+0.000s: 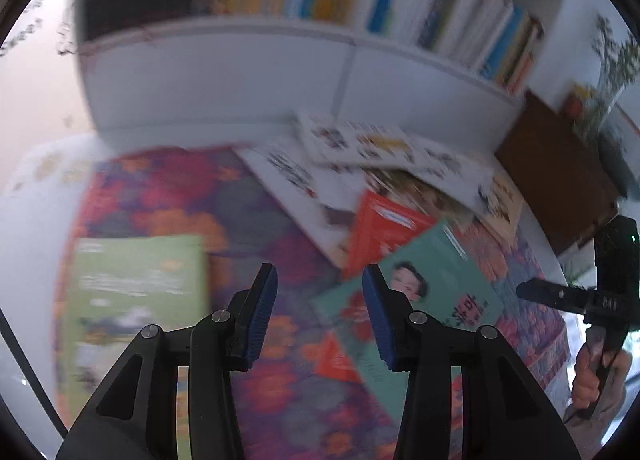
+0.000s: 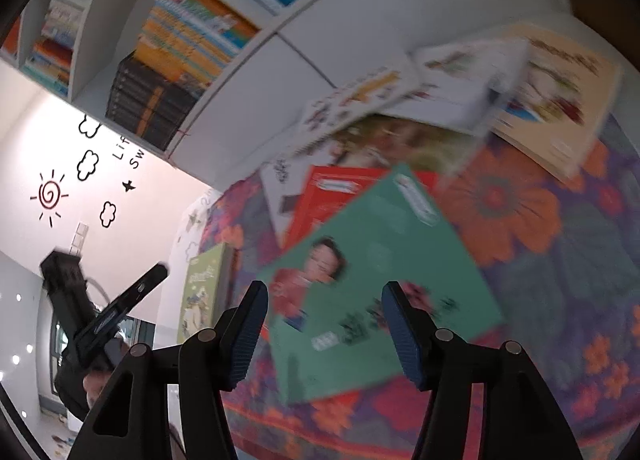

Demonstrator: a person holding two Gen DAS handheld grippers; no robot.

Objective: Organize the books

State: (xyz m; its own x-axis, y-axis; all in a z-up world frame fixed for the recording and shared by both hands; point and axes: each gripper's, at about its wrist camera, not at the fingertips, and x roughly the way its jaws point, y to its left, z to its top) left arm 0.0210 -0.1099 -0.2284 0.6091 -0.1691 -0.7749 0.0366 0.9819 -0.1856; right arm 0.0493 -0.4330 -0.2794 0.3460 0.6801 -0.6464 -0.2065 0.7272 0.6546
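Several books lie loose on a flowered cloth (image 1: 276, 388). A teal book with a child's picture (image 1: 436, 284) overlaps a red book (image 1: 380, 228); white picture books (image 1: 360, 144) are piled behind them. A green book (image 1: 136, 300) lies apart at the left. My left gripper (image 1: 320, 276) hovers open above the cloth between the green and teal books, holding nothing. In the right wrist view my right gripper (image 2: 325, 292) is open above the teal book (image 2: 380, 244), clear of it. The red book (image 2: 340, 192) and green book (image 2: 204, 288) also show there.
A white bookshelf (image 1: 280, 60) packed with upright books stands just behind the pile. A cream book (image 2: 560, 92) lies at the far right of the pile. A brown cabinet (image 1: 560, 172) and a plant (image 1: 612, 72) stand at the right. A hand (image 1: 588, 376) holds the right gripper.
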